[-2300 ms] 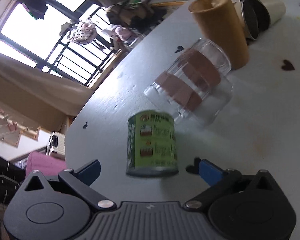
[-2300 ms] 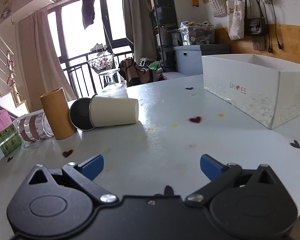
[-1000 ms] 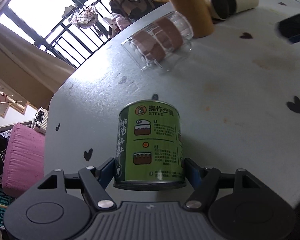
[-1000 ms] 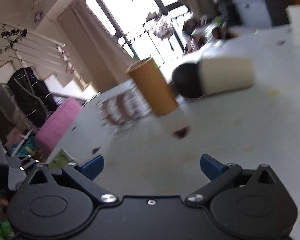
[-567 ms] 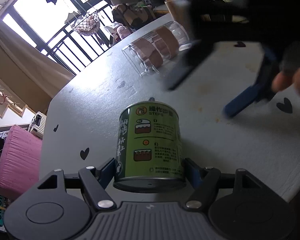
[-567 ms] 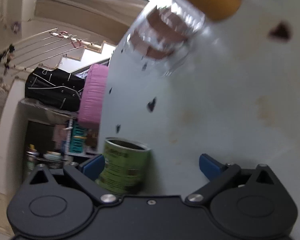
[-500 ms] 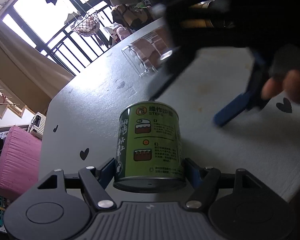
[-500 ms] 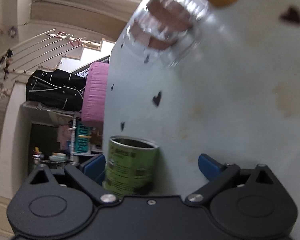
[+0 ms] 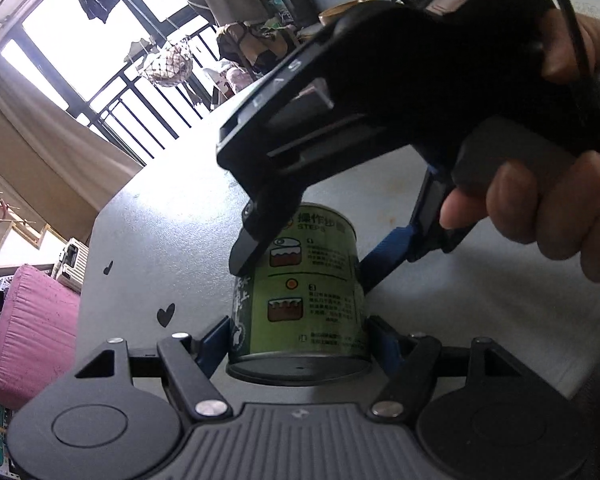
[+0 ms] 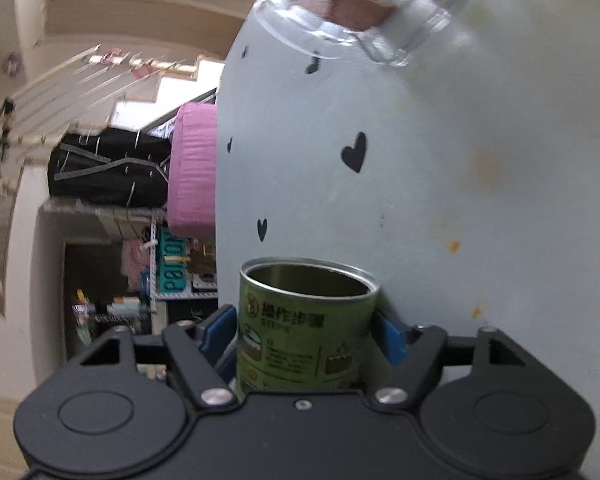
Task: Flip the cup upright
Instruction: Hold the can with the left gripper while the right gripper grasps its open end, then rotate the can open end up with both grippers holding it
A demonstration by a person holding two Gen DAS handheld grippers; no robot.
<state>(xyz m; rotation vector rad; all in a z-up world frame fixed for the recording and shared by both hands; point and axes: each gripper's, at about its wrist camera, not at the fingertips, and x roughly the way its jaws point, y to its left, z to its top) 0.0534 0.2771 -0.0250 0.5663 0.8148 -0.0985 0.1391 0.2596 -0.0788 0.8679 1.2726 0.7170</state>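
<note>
Cup [image 9: 300, 292], green tin, sits pinched in left gripper [image 9: 298, 338], jaws shut on its closed end. Right gripper [image 10: 304, 340], well apart 2 s ago, now closes round same cup from other side w/ both pads at its wall; open mouth faces right cam. Looks like handover mid-flip.

Printed text on the green can

The green can [image 9: 300, 292] reads "操作步骤 STEPS" near its top, centre frame; a teal sign [image 10: 173, 261] at left-centre reads "parlor".

Black hand-held gripper [image 9: 298, 336], blue finger pads [image 9: 384, 342], silver screws, bare-skinned hand [image 9: 548, 208]
</note>
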